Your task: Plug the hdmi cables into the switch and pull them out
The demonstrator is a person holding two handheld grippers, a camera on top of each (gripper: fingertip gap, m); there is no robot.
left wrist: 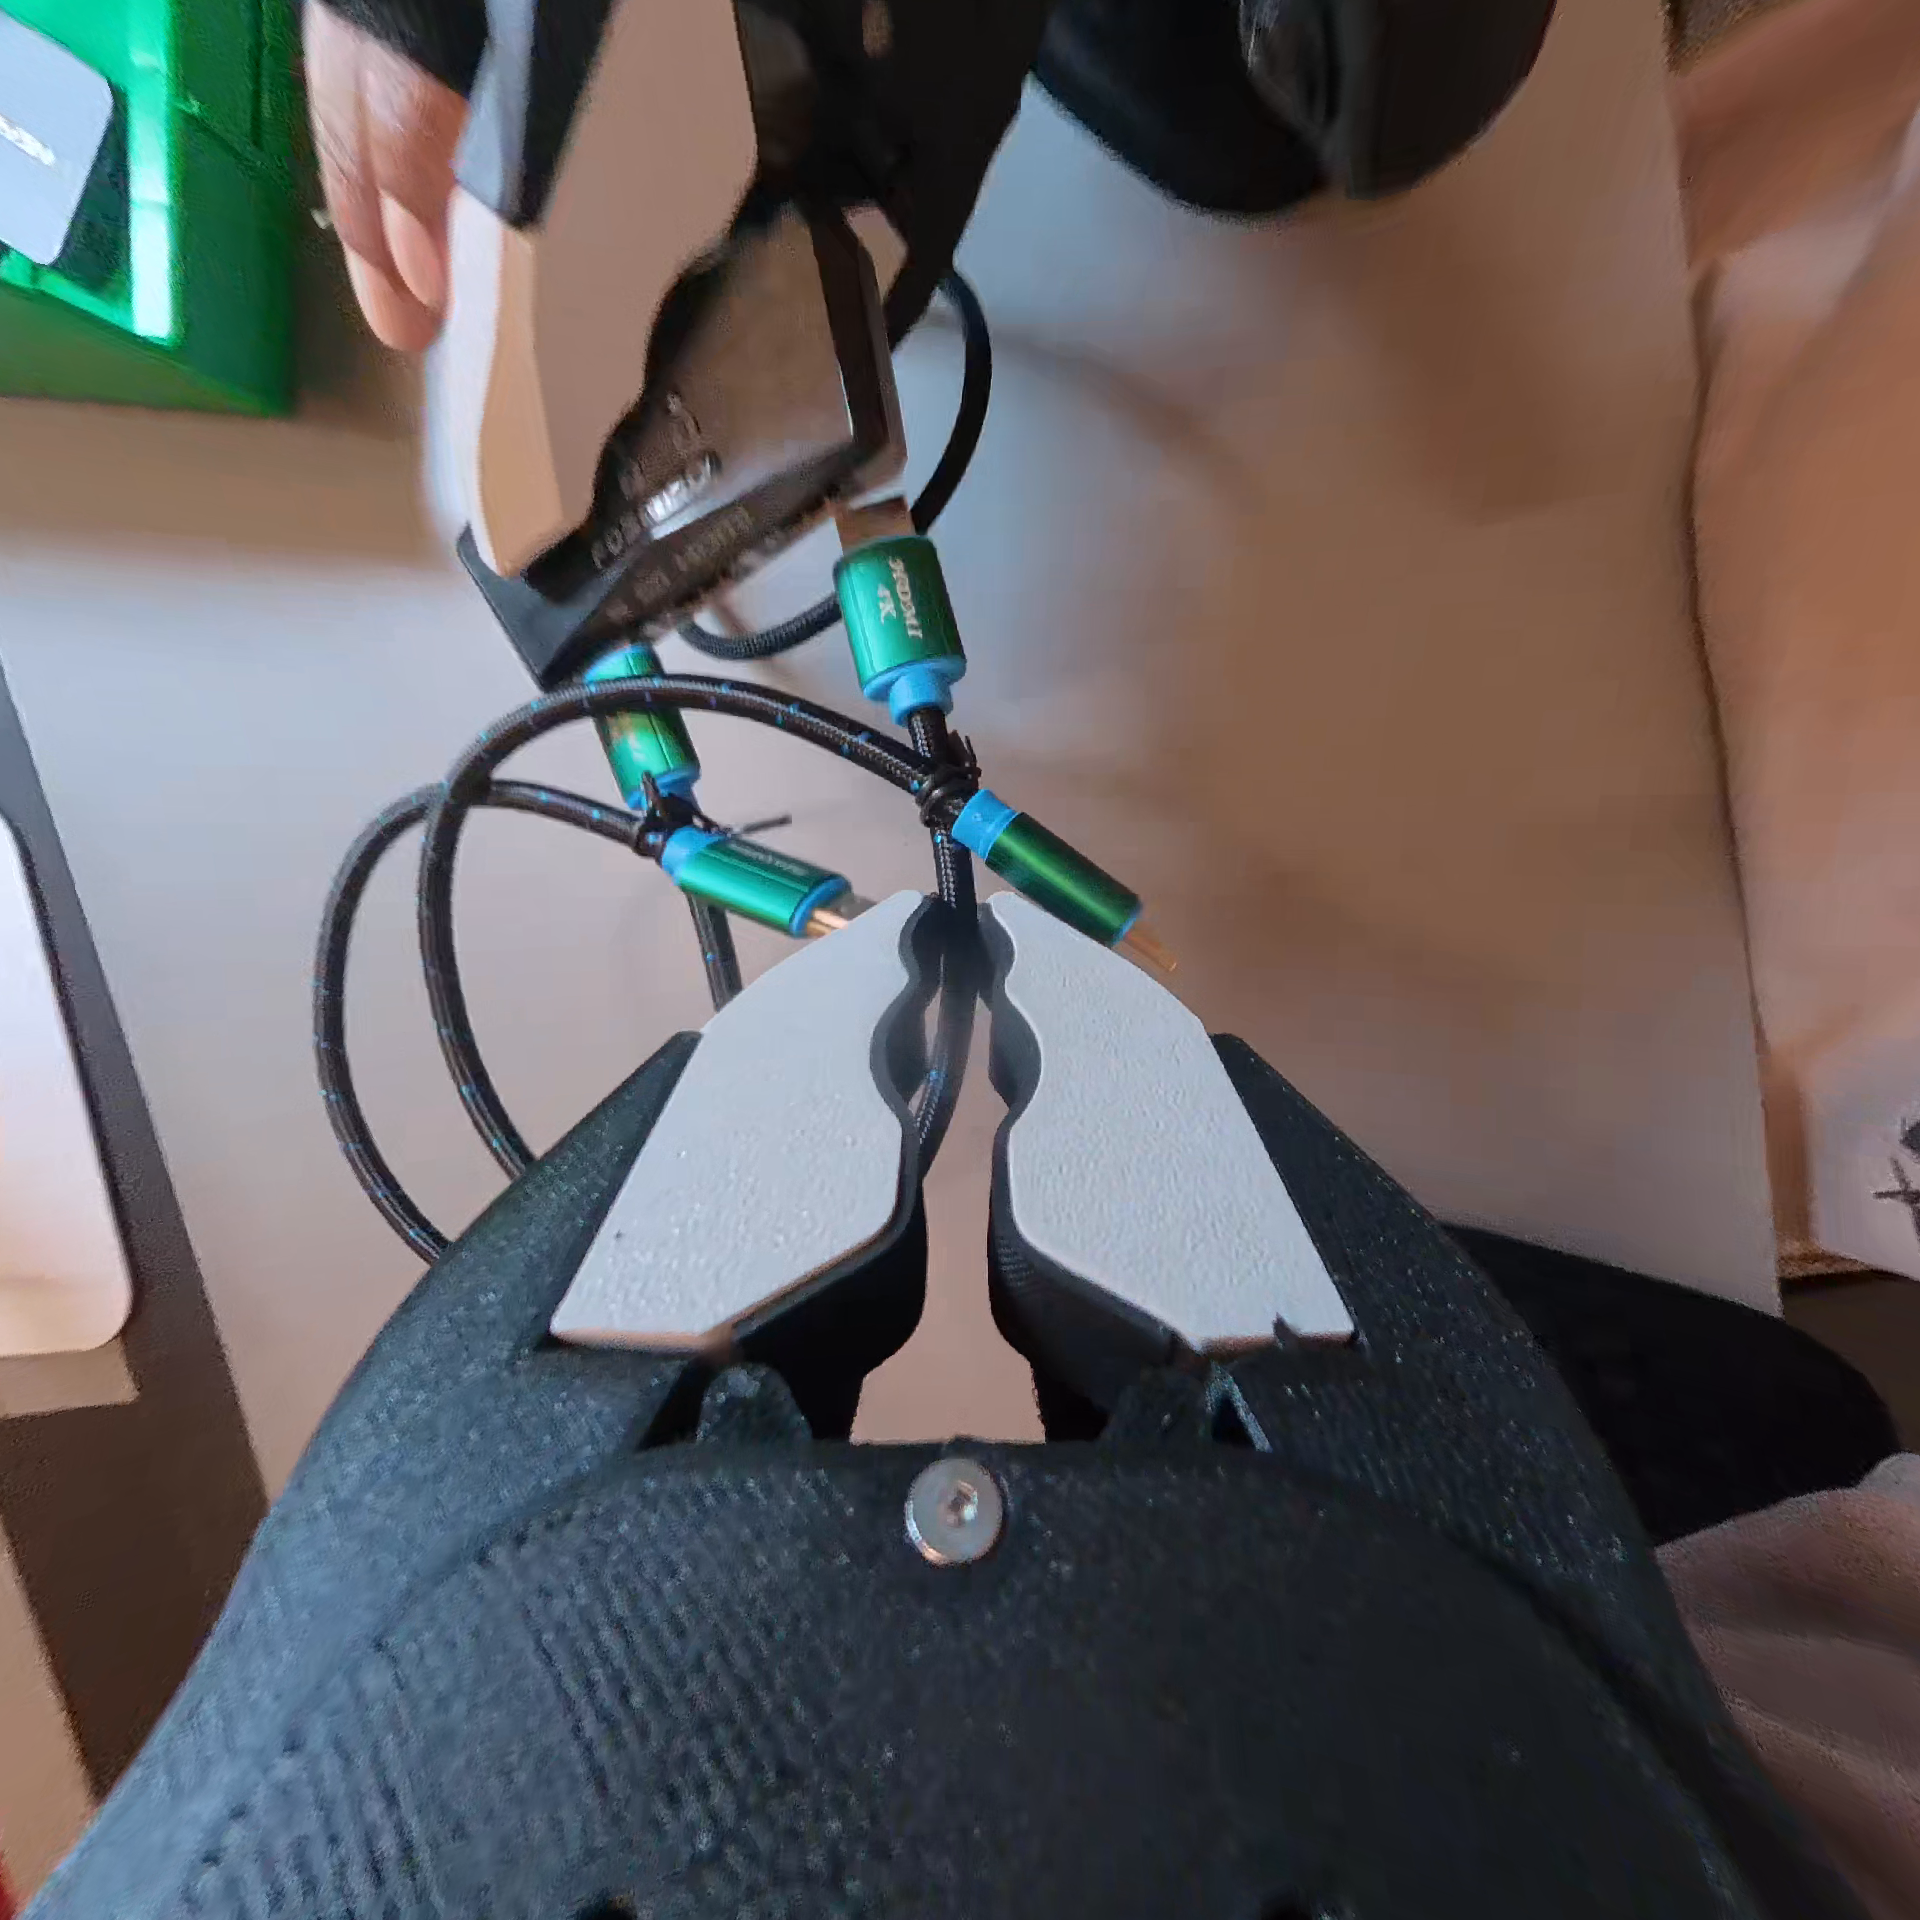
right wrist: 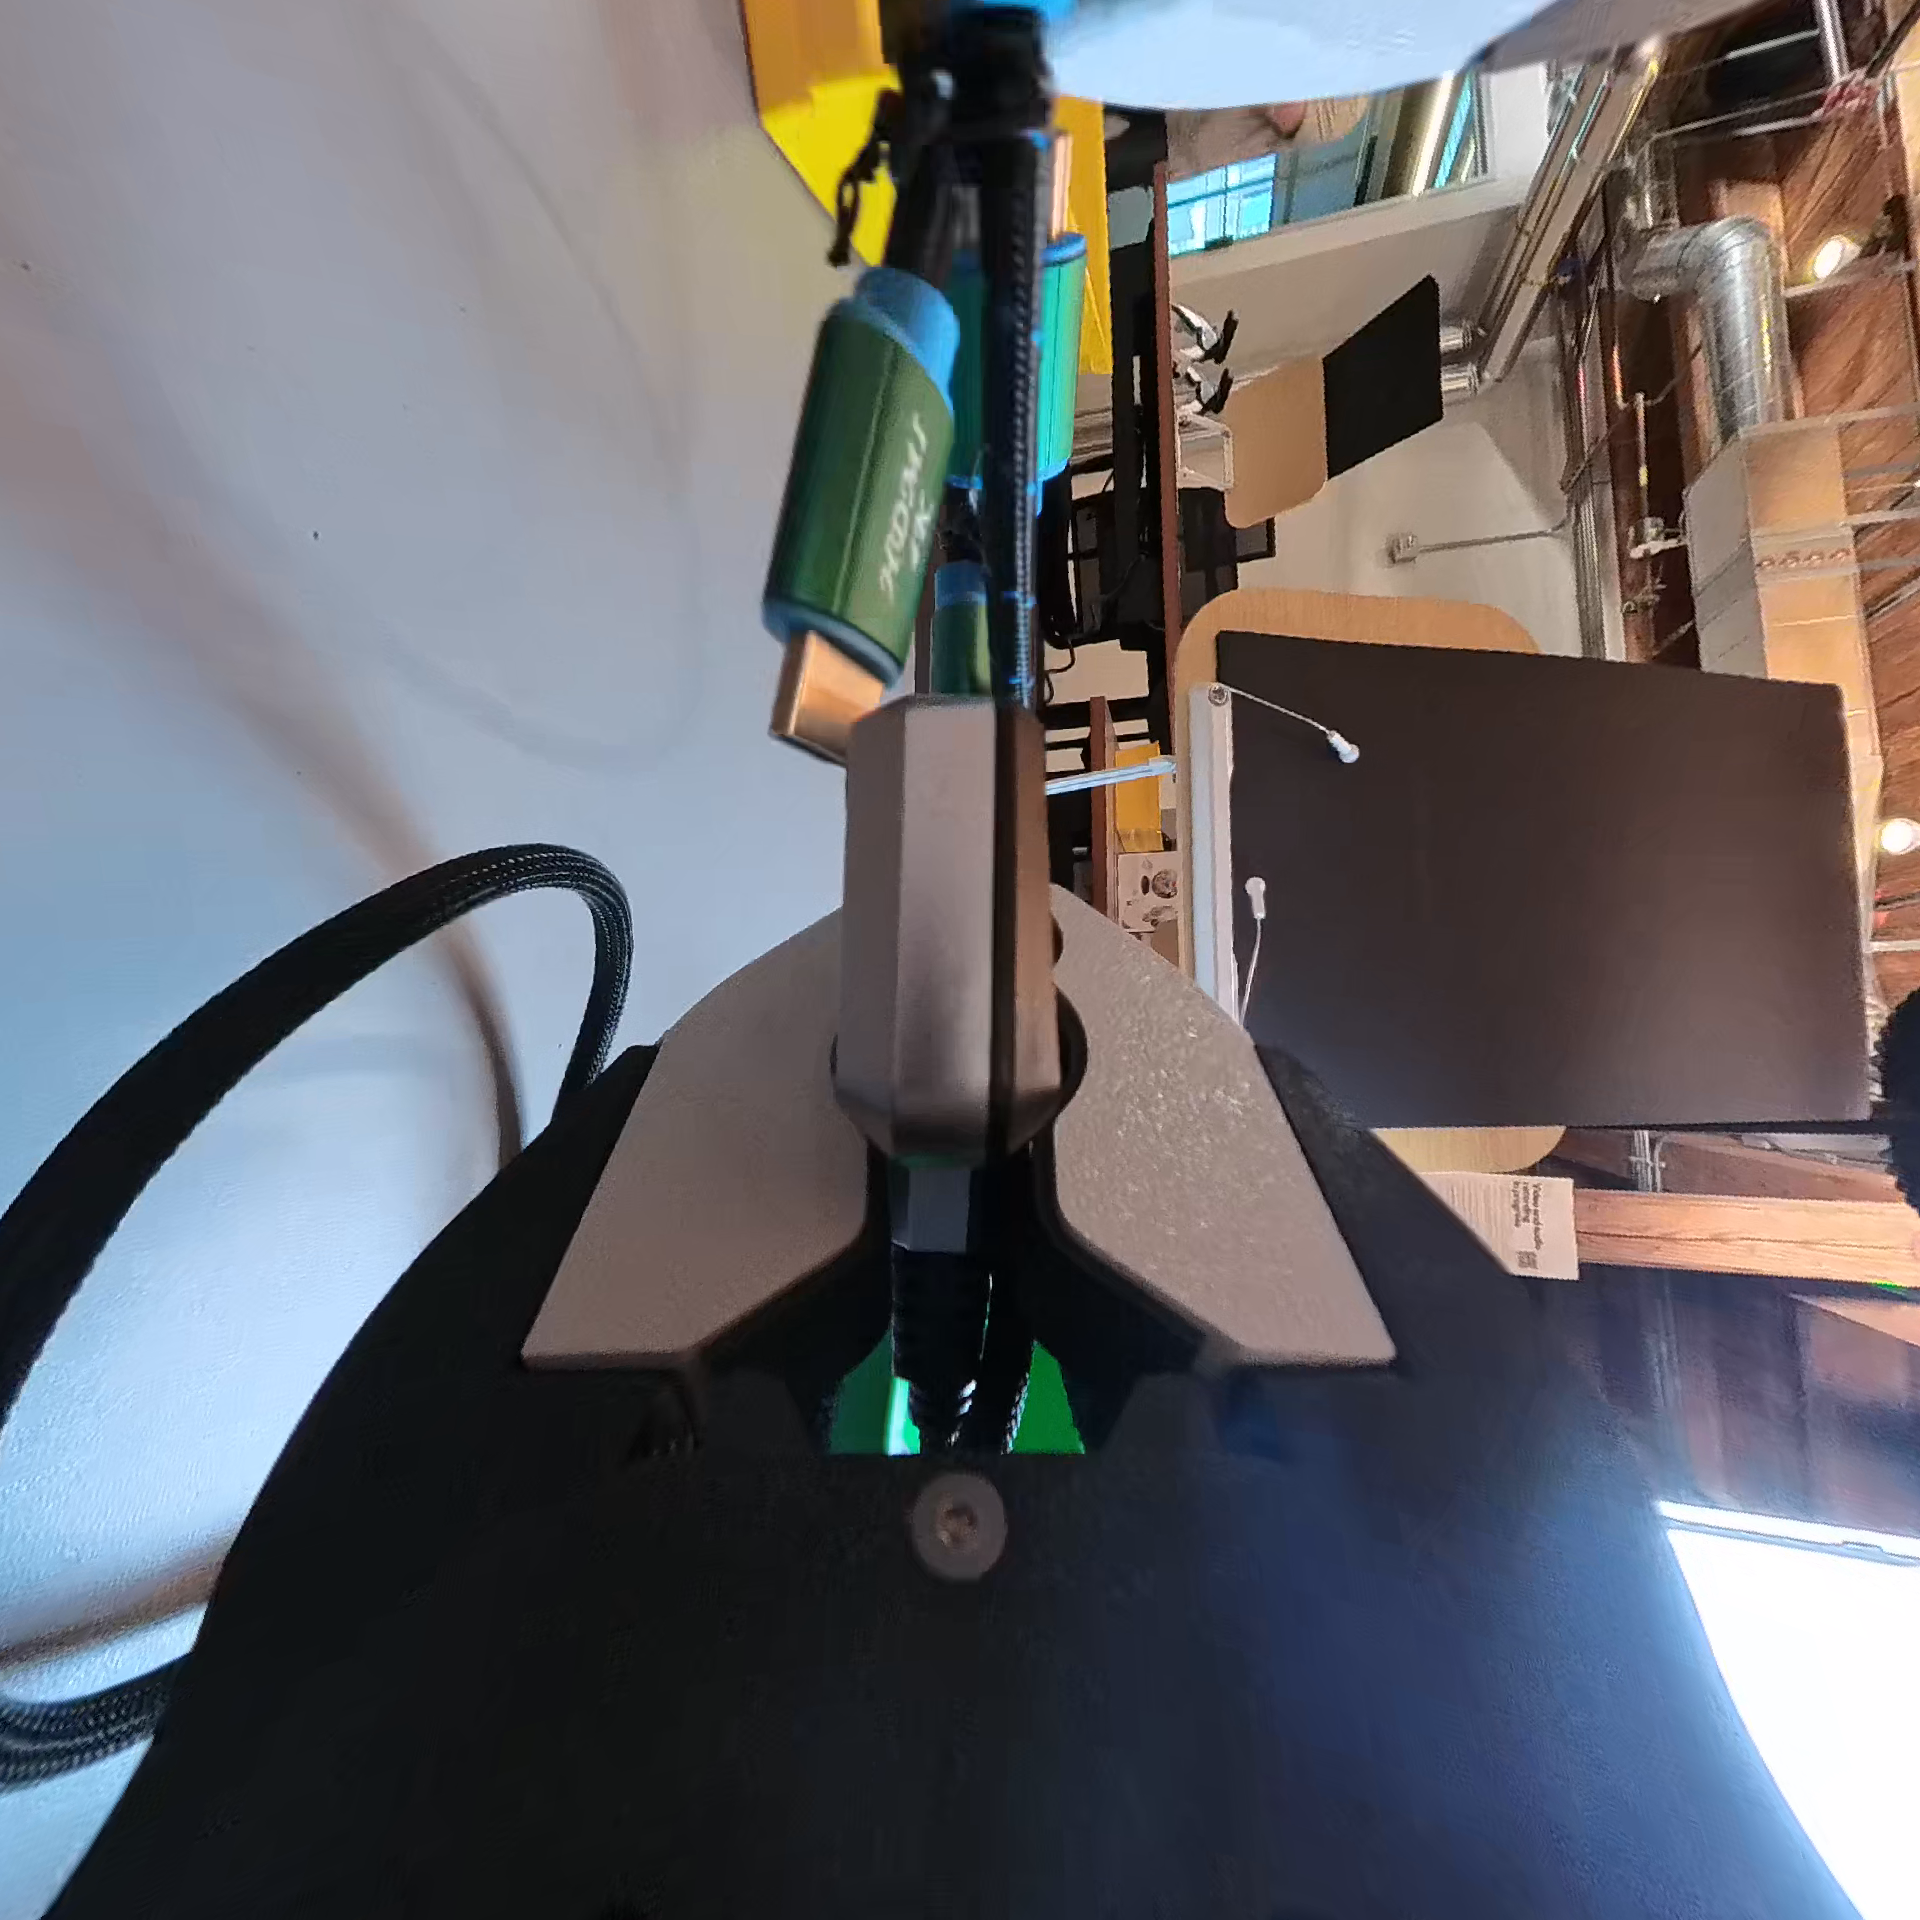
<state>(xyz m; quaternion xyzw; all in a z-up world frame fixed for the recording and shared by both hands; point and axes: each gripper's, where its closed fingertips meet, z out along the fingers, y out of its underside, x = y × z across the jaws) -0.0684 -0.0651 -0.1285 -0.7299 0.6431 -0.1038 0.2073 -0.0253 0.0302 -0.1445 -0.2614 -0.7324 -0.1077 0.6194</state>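
Note:
My right gripper [right wrist: 945,935] is shut on the grey HDMI switch [right wrist: 935,914] and holds it in the air; the switch also shows at the top of the left wrist view [left wrist: 727,416]. My left gripper [left wrist: 951,920] is shut on a black braided HDMI cable [left wrist: 940,1039] a little behind its green plug [left wrist: 899,623]. That plug's metal tip [right wrist: 821,696] is bare, right beside the switch's edge. A second green plug [left wrist: 634,727] sits at the switch's end; I cannot tell whether it is in a port. Two more green plugs [left wrist: 758,883] [left wrist: 1049,873] hang loose, tied to the cables.
A thick black braided lead [right wrist: 312,987] loops away from the switch. A white cloth [left wrist: 1351,623] covers the table below. A green box [left wrist: 156,208] stands at the far left. A person's hand [left wrist: 384,208] is near the switch. Dark panels and desks [right wrist: 1538,883] stand behind. Spacing between my two grippers at the tips: around 11 centimeters.

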